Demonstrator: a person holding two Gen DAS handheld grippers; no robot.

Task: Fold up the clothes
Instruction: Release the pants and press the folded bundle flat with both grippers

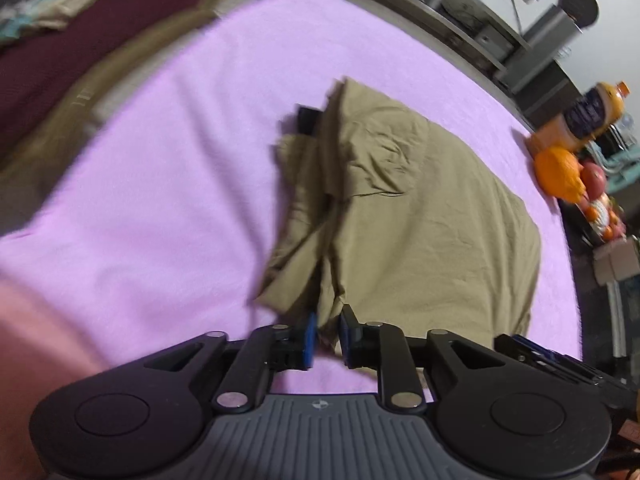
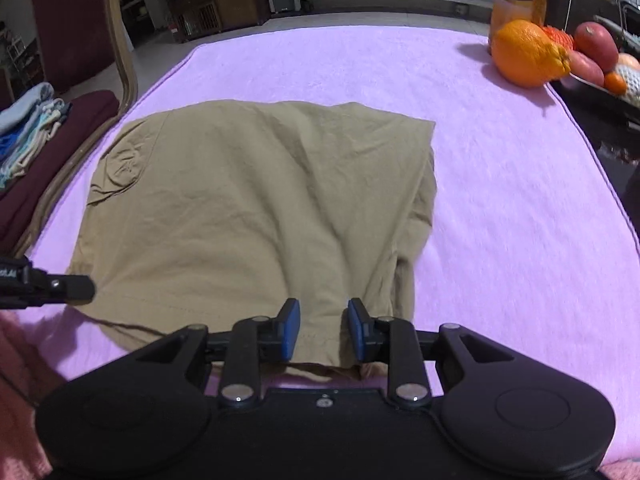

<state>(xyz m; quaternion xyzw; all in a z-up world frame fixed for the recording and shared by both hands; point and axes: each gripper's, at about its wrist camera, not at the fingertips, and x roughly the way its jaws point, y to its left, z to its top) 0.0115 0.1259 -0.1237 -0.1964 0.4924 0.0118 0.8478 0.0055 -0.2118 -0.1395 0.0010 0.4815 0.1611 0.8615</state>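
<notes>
While the khaki garment (image 2: 256,208) lies partly folded on the pink blanket (image 2: 500,208) that covers the bench, both claws stand at its near edge. The right claw (image 2: 323,330) has its blue pads apart, with the near hem of the garment lying between them and no visible pressure on the cloth. The left claw (image 1: 328,336) has its pads only narrowly apart, and a bunched fold of the garment's left side rises between them; whether the pads press on it cannot be told from the blurred left wrist view.

Risks from this position:
- Should either claw close on more than one layer, the fold beneath would be dragged open.
- Should the bunched left side be lifted unevenly, the sleeve layers beneath it would probably shift and the outline lose its square form.
- A wide sweep toward the far right corner of the bench could strike the large orange (image 2: 524,54) or the juice bottle (image 1: 588,116) standing there.

Count of items:
- Garments on the bench: one.
- Claws: two.
- Large oranges: one.
- Juice bottles: one.
- Fruit trays: one tray (image 2: 600,92) beyond the right edge; the number of pieces in it cannot be told.
- Stacks of folded clothes (image 2: 28,132): one, on the dark red chair (image 2: 60,152) beyond the left edge.
</notes>
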